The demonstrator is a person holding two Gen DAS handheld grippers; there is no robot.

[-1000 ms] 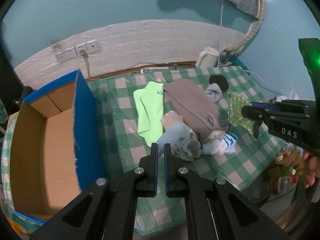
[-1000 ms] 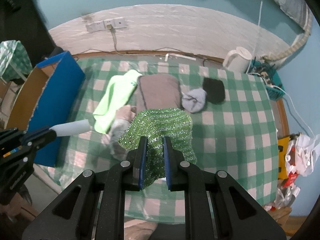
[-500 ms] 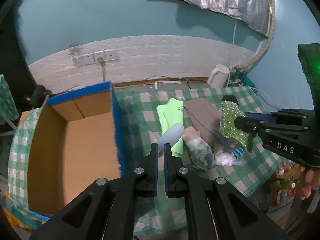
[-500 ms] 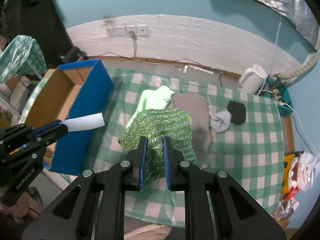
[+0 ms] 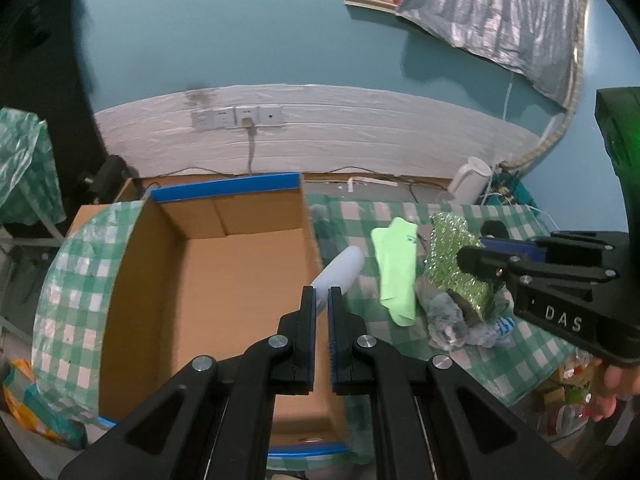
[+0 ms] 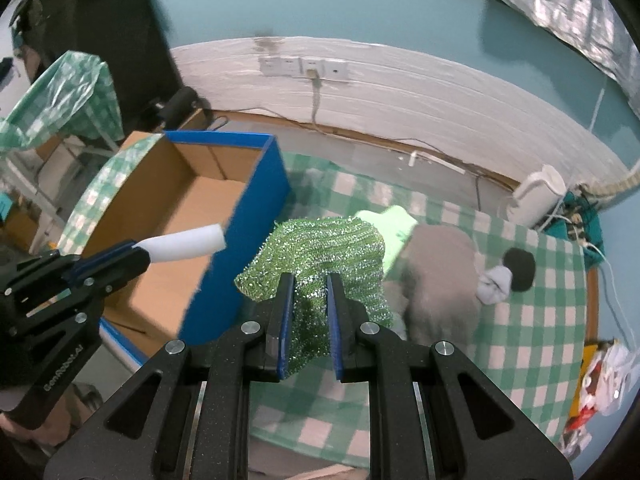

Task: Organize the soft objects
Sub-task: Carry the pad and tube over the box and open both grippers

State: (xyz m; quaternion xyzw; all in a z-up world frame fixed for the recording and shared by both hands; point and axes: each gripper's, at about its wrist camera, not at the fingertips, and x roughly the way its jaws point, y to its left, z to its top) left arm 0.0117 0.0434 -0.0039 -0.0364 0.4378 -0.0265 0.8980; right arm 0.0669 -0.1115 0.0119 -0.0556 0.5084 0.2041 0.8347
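**Left claw nearer the box**

Your left claw (image 5: 321, 300) is clenched on the white sock (image 5: 339, 272), which points forward over the right wall of the cardboard box (image 5: 224, 280); the open box lies just to its left. Your right claw (image 6: 307, 300) grips the sparkly green cloth (image 6: 316, 252), on the far side of that blue wall, above the bench (image 6: 520, 320).

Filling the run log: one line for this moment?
left claw: shut on white sock over box | right claw: shut on green cloth | pile: on table
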